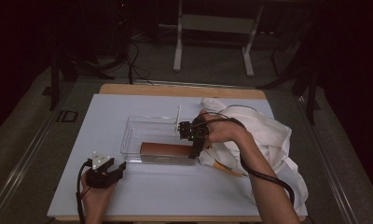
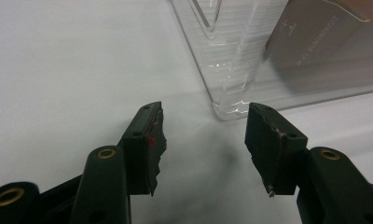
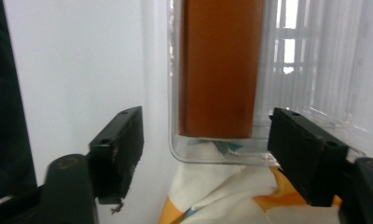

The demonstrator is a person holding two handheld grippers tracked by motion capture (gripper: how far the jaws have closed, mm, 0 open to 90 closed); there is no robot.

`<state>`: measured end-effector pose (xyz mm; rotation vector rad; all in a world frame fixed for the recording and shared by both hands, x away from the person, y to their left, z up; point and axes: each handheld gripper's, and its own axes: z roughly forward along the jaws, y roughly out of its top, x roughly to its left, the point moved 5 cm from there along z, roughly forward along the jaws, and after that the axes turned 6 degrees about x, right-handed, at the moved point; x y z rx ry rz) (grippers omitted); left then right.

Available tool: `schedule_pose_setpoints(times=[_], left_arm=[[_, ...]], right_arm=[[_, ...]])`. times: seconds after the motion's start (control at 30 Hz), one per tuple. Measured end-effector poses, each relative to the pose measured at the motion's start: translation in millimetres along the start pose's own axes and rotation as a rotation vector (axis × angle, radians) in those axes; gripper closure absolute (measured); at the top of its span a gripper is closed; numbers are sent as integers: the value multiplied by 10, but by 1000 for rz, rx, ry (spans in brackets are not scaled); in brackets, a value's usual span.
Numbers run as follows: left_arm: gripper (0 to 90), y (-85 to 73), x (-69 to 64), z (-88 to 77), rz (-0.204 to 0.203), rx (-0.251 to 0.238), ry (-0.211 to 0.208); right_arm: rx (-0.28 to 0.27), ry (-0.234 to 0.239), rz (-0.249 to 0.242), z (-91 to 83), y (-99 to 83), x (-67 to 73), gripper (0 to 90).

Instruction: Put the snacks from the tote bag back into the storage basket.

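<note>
While both grippers' jaws gape, the right gripper [image 1: 194,150] hides the brown box's [image 1: 166,149] end.

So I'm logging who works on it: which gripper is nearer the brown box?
Right. The right gripper sits at the end of the brown box; the left gripper rests outside the clear bin, near its corner.

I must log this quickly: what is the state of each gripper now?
Left gripper: open, holding nothing.
Right gripper: open, holding nothing, at the clear tray's end.
</note>
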<state>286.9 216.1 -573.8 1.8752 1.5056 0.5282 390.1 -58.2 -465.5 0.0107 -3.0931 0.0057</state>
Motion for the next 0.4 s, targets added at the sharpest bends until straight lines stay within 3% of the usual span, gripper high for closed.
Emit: schedule_pose_setpoints(times=[0.2, 0.3, 0.4], left_arm=[[456, 0, 4, 7, -4, 9, 0], [444, 0, 8, 13, -8, 13, 6], [436, 1, 10, 15, -11, 12, 10]], right_arm=[[-72, -24, 39, -48, -65, 39, 302], [-144, -50, 20, -95, -50, 108, 303], [-177, -73, 17, -135, -43, 183, 304]])
